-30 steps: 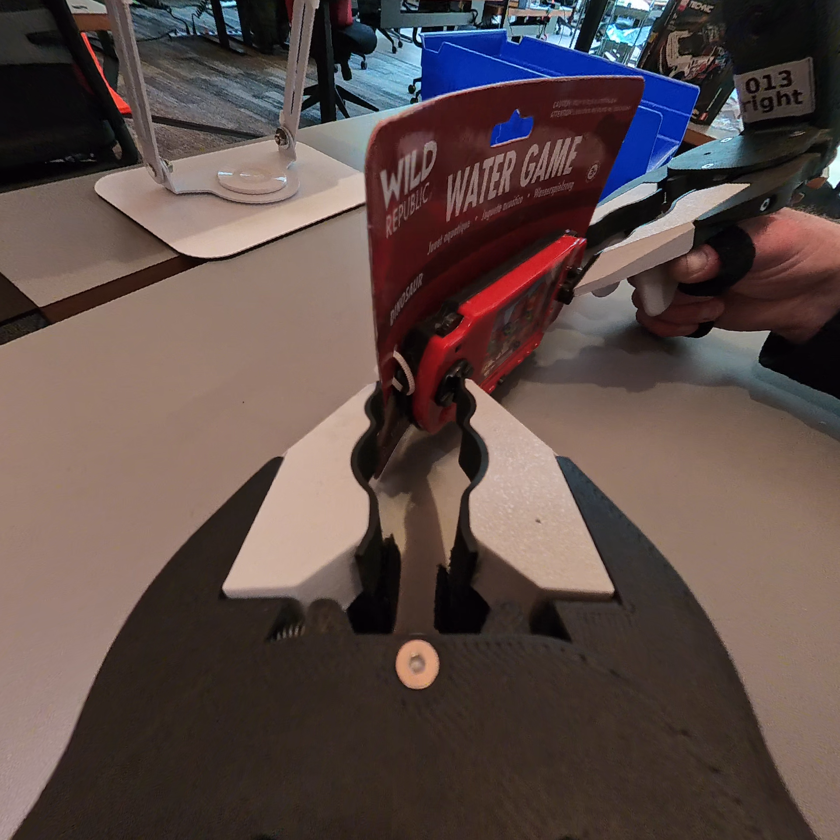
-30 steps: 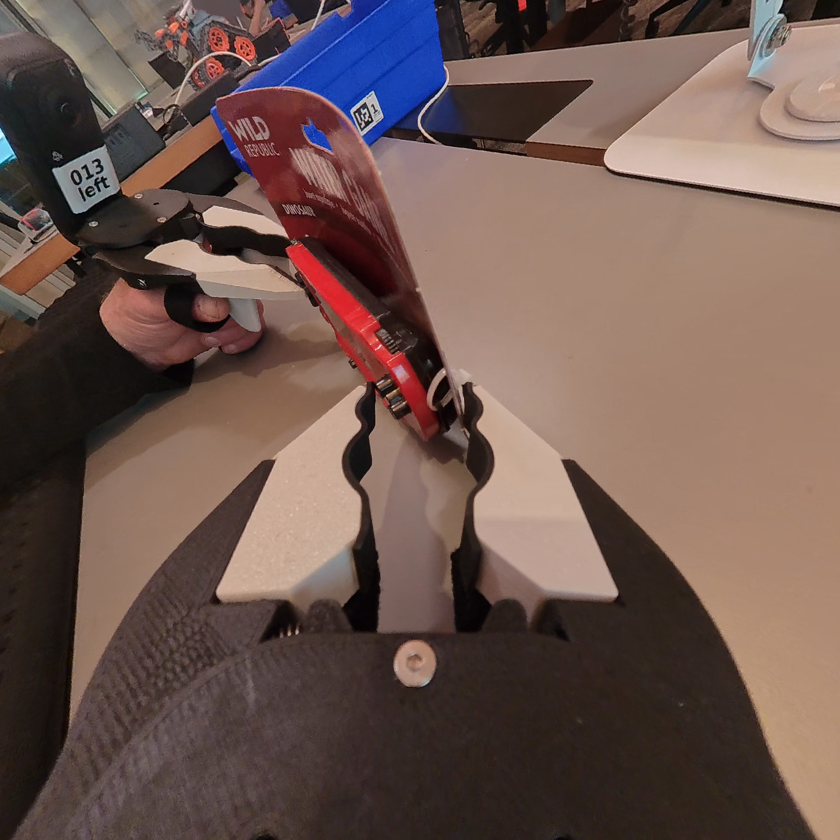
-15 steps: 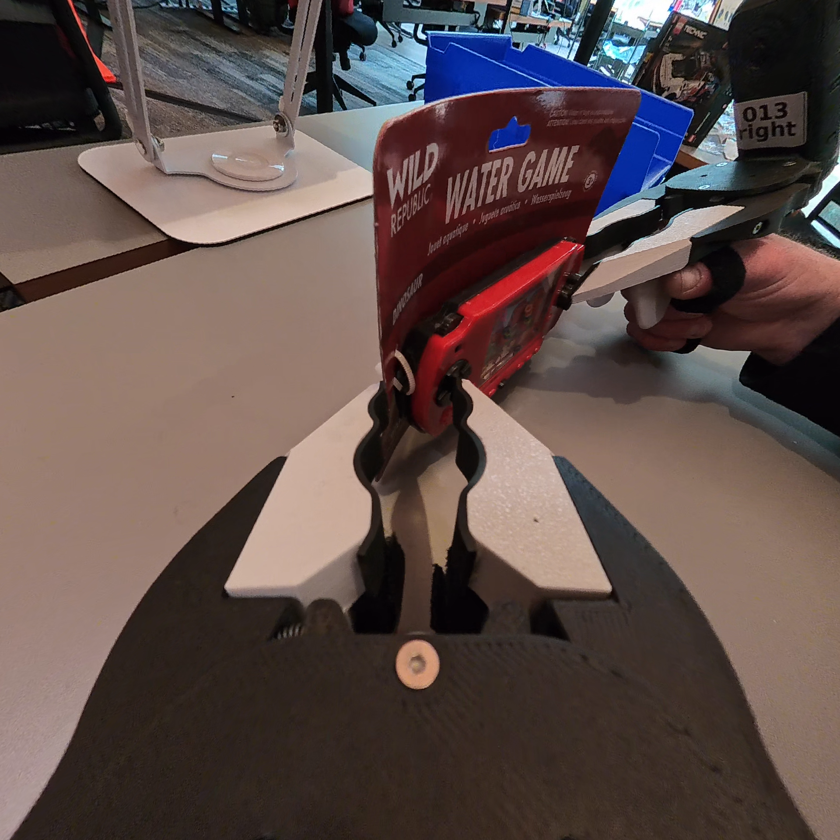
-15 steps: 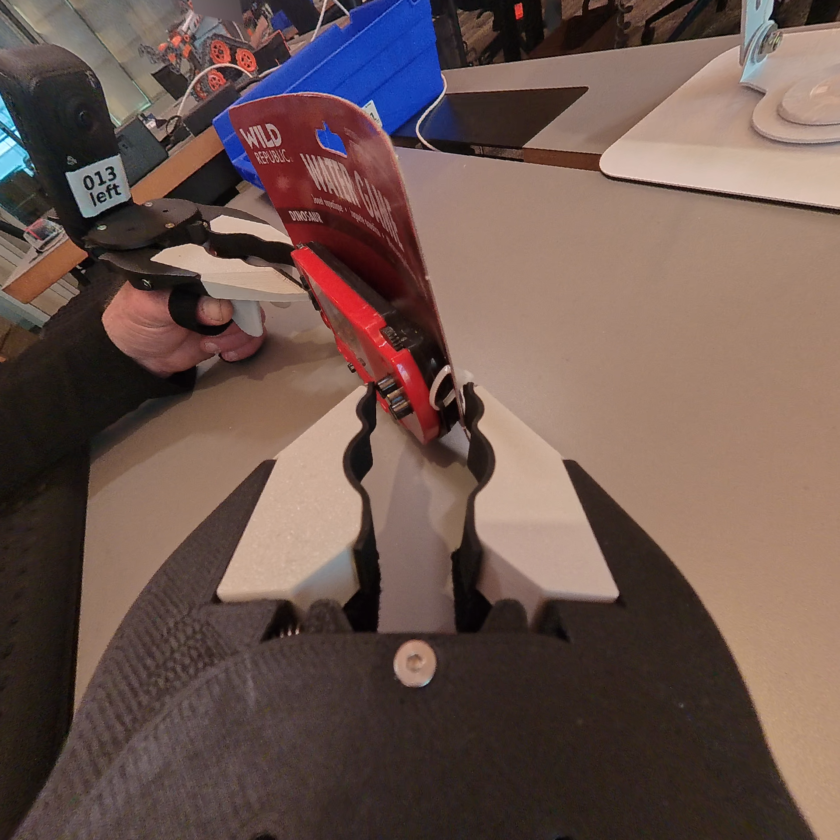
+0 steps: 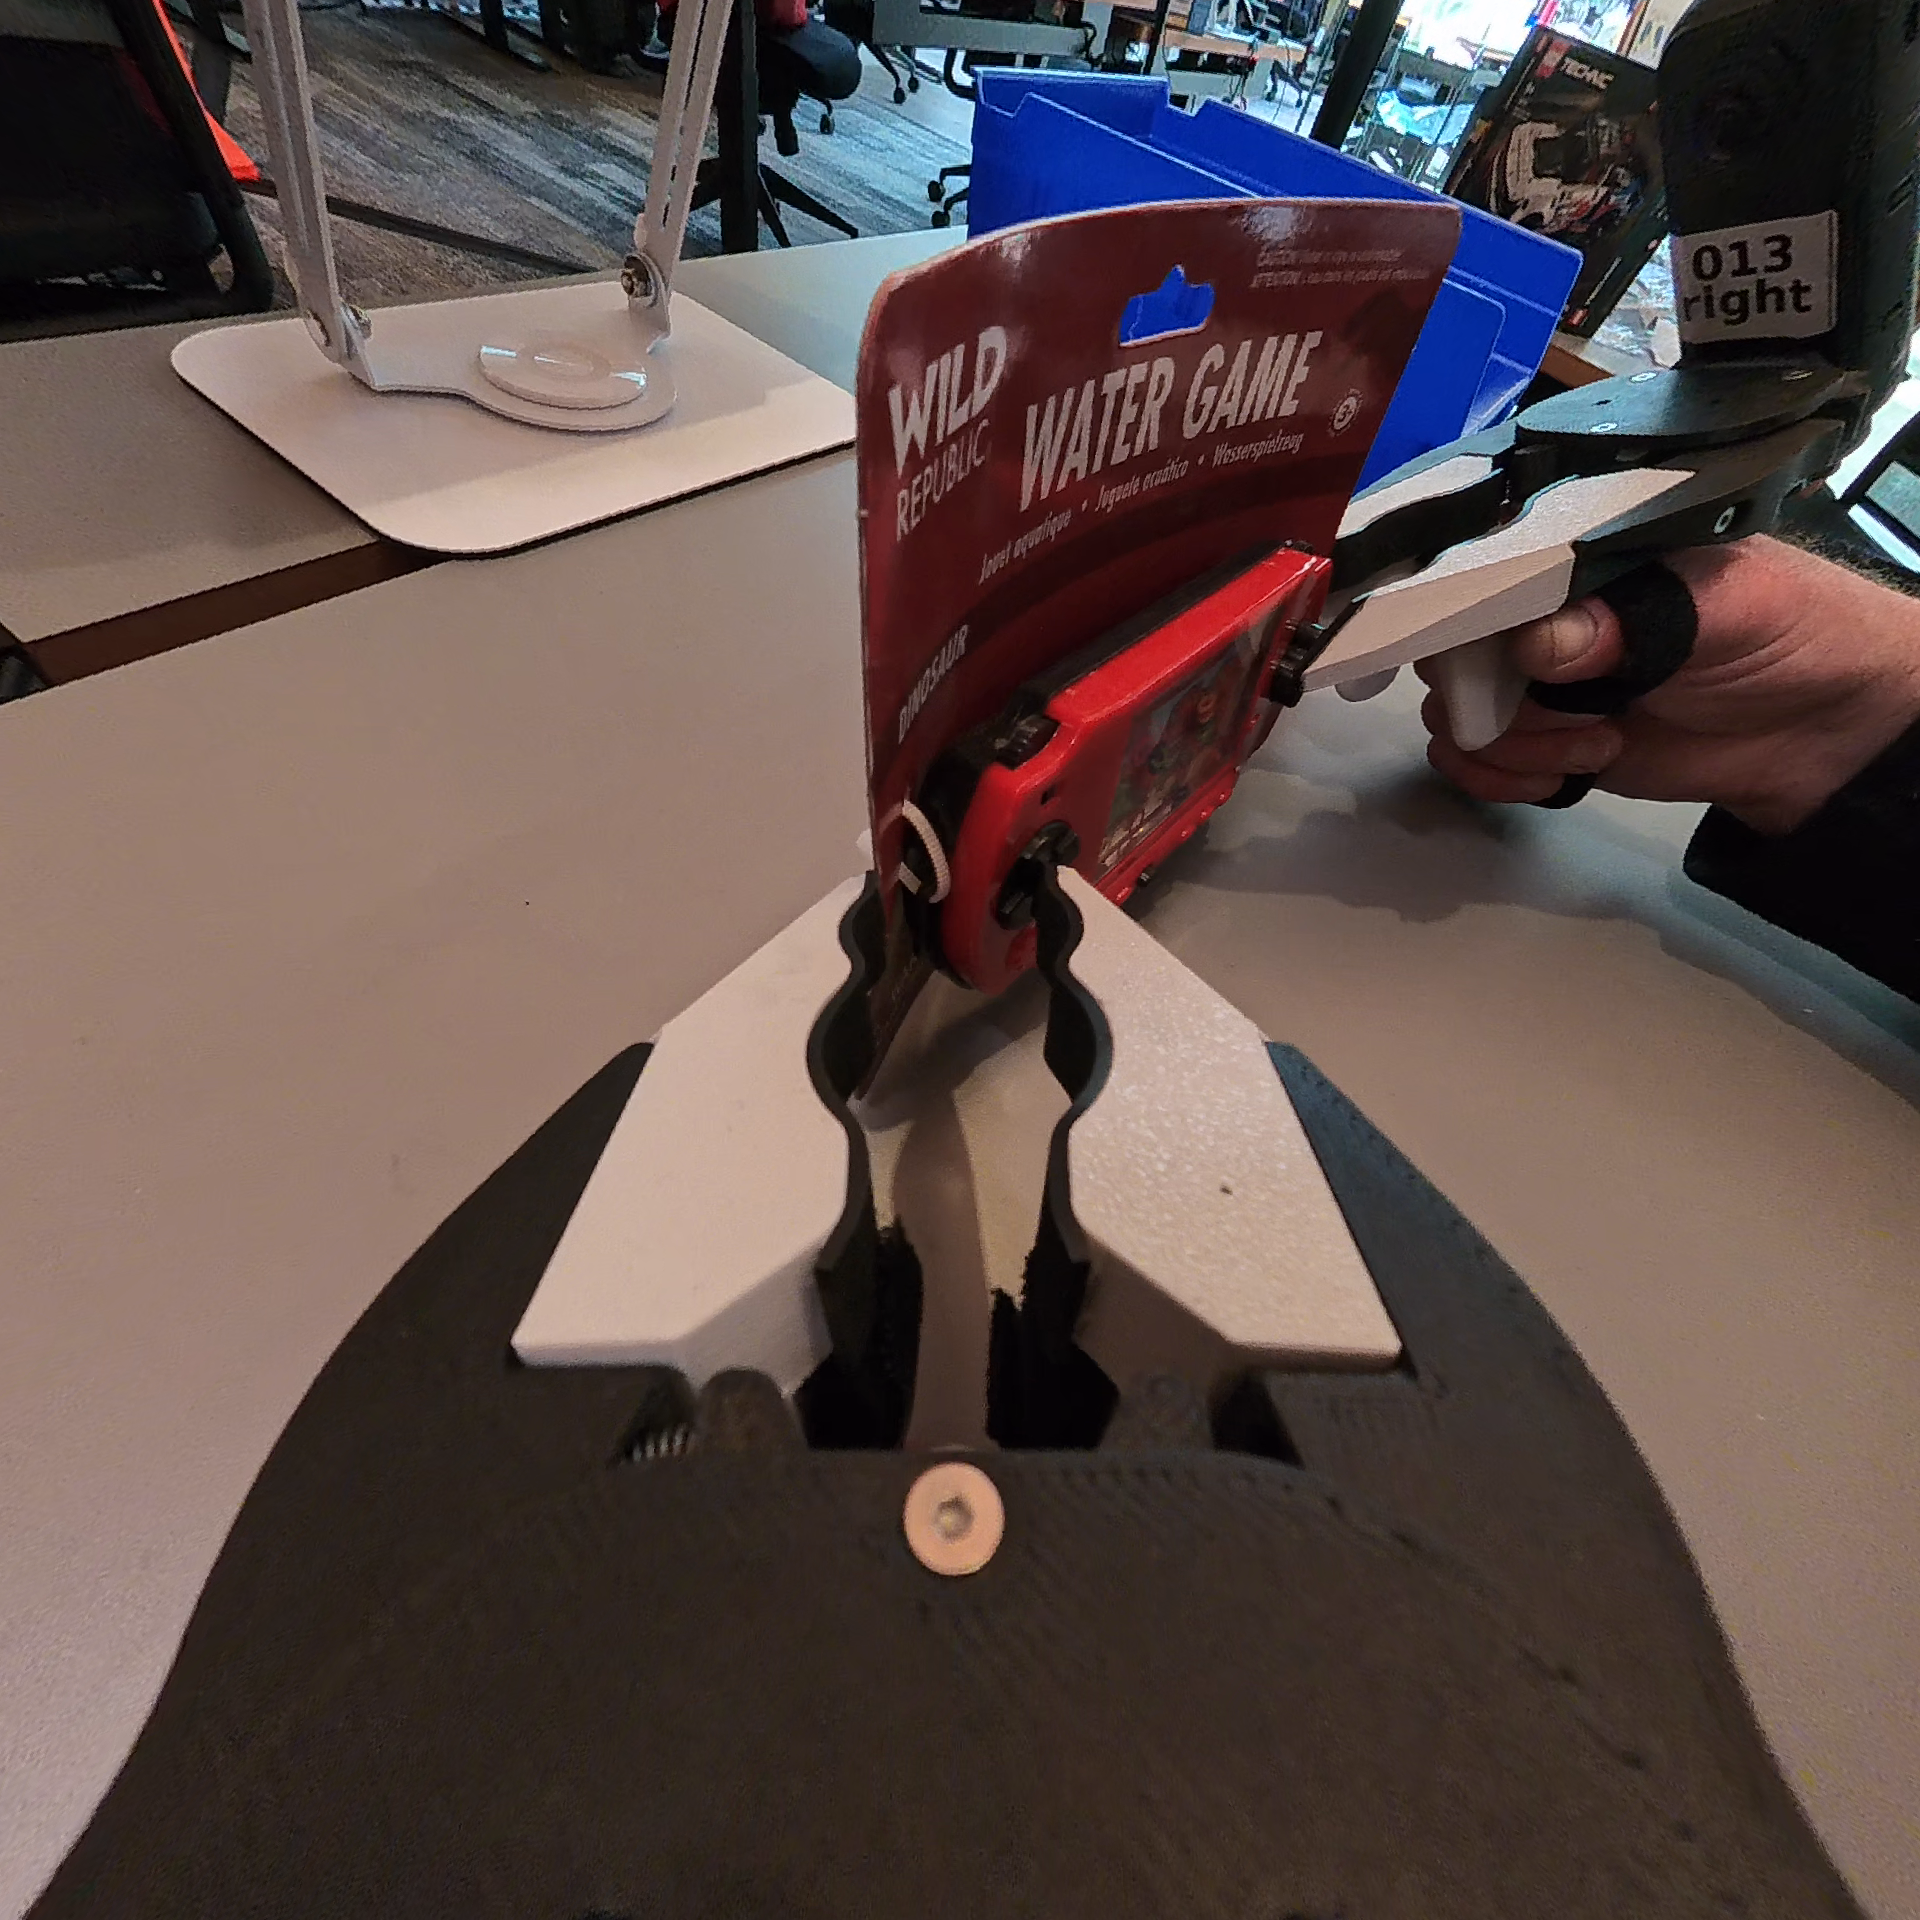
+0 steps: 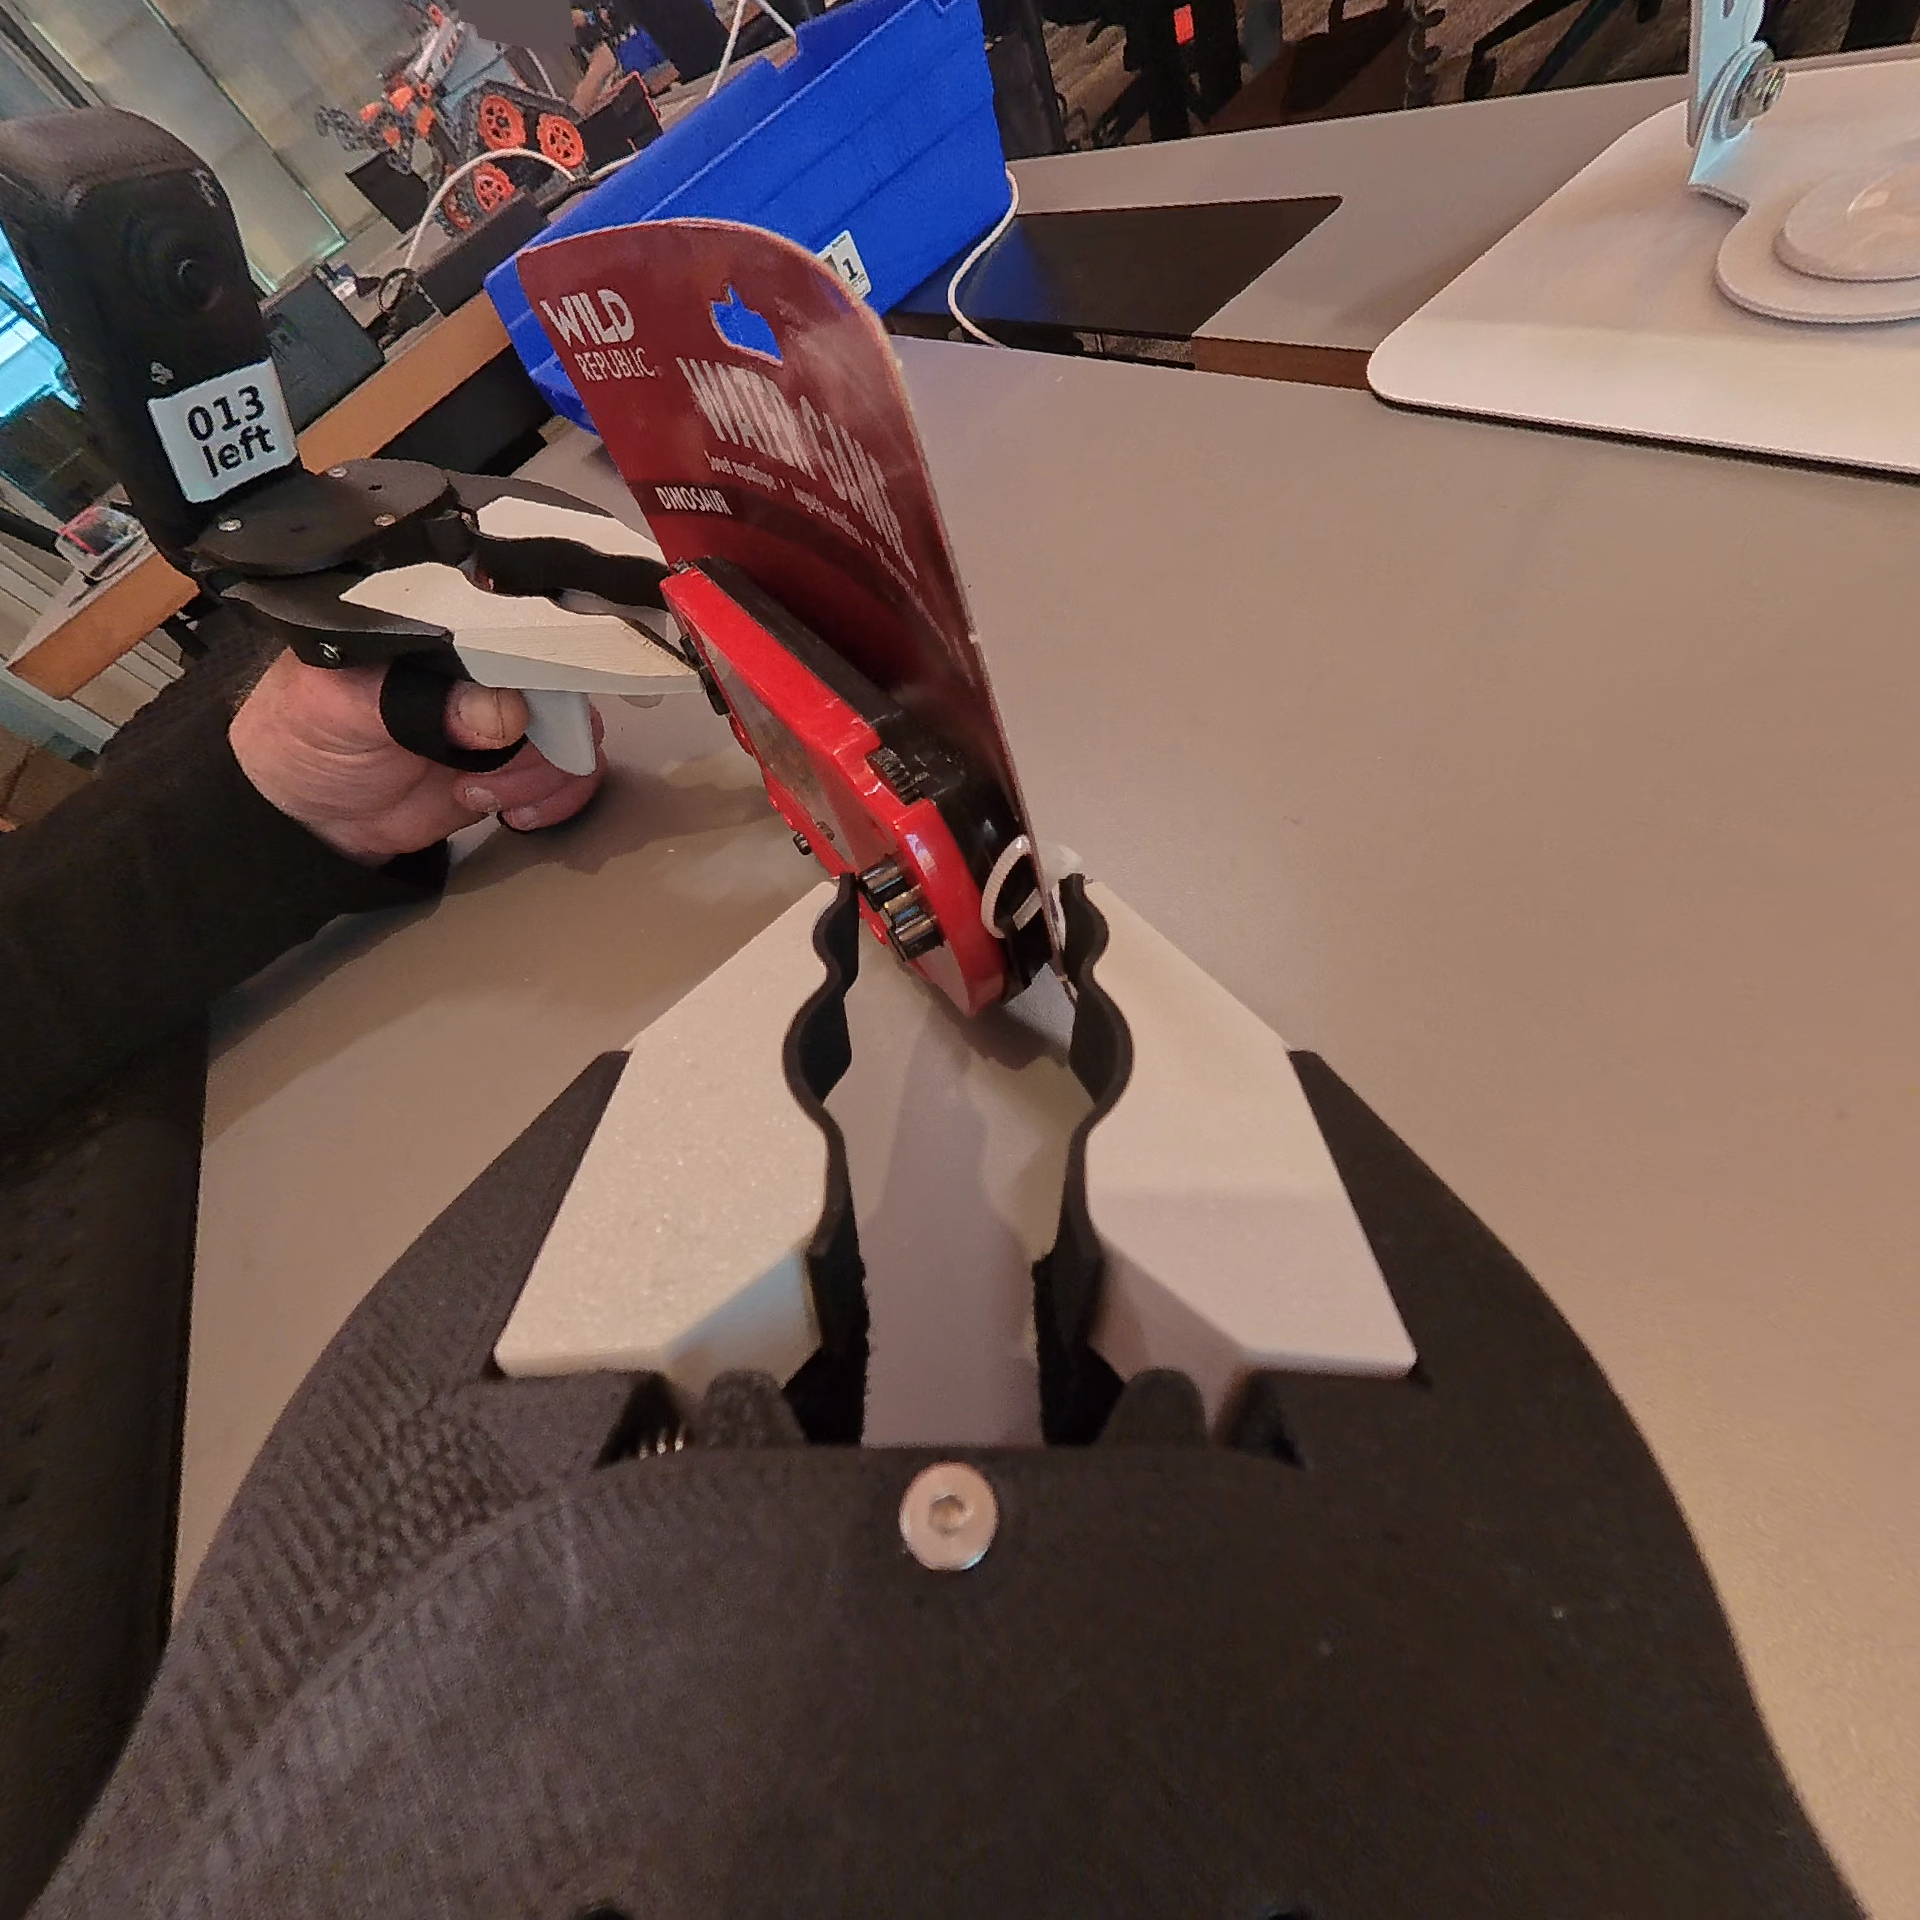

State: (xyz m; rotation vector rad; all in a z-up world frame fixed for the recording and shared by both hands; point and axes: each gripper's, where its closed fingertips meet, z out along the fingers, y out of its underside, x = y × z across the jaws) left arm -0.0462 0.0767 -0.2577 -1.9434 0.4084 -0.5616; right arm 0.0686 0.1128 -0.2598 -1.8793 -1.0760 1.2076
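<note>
1. Left gripper [image 5: 956, 914]: jaws narrowed onto the near end of a red handheld game toy [image 5: 1122, 769], w/ its dark red backing card [image 5: 1122, 436] pinched in too. One fingertip sits on the card side, the other on the toy's button face.
2. Right gripper [image 6: 966, 914]: jaws also clamped on the toy [image 6: 831, 748], at the opposite end; card [image 6: 769, 436] edge lies against the right finger [image 6: 1174, 1039].
3. Toy + card held between both grippers, above the grey table [image 5: 416, 831]; card stands roughly upright, tilted a bit, toy strapped to it w/ a white tie [image 5: 925, 852].
4. In left wrist view the right gripper [image 5: 1320, 644] shows far right, a person's hand [image 5: 1704, 675] on its handle. In right wrist view the left gripper [image 6: 665, 634] shows far left, hand [image 6: 395, 758] + dark sleeve [image 6: 114, 914] behind it.
5. Far side: blue bin [image 5: 1247, 156] behind the card; white lamp base on a white mat [image 5: 499, 416] far left in left wrist view.
</note>
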